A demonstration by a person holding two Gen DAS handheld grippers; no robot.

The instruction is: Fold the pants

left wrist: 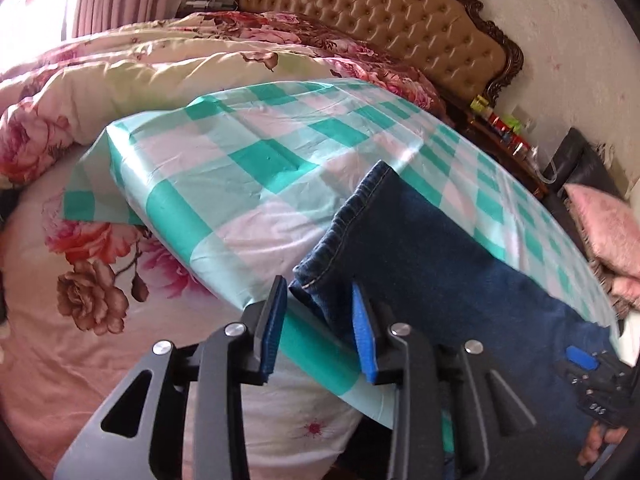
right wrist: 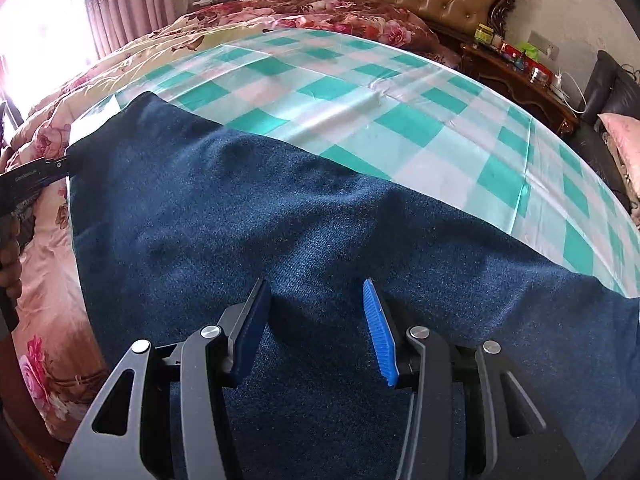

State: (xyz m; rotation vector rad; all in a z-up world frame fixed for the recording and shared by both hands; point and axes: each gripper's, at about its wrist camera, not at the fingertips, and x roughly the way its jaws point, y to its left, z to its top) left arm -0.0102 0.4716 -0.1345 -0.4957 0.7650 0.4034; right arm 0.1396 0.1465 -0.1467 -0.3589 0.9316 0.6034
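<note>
Pants [right wrist: 280,220] lay flat on checked cloth [right wrist: 360,92], hem corner between left jaws, leg under right jaws; both jaws stood wide open, holding nothing; risk: pinching the slick cloth too, dragging it.

A board or table top covered with a green-and-white checked plastic cloth [right wrist: 400,120] sits over the bed [left wrist: 60,360], its corner overhanging the pink floral sheet. Dark blue jeans [right wrist: 240,208] lie flat along the near edge of the cloth, legs stacked, one hem end [left wrist: 344,224] reaching almost to the cloth's left corner. A bulky floral quilt [left wrist: 160,60] is heaped on the bed just behind the cloth, against the tufted tan headboard [left wrist: 400,12].
</note>
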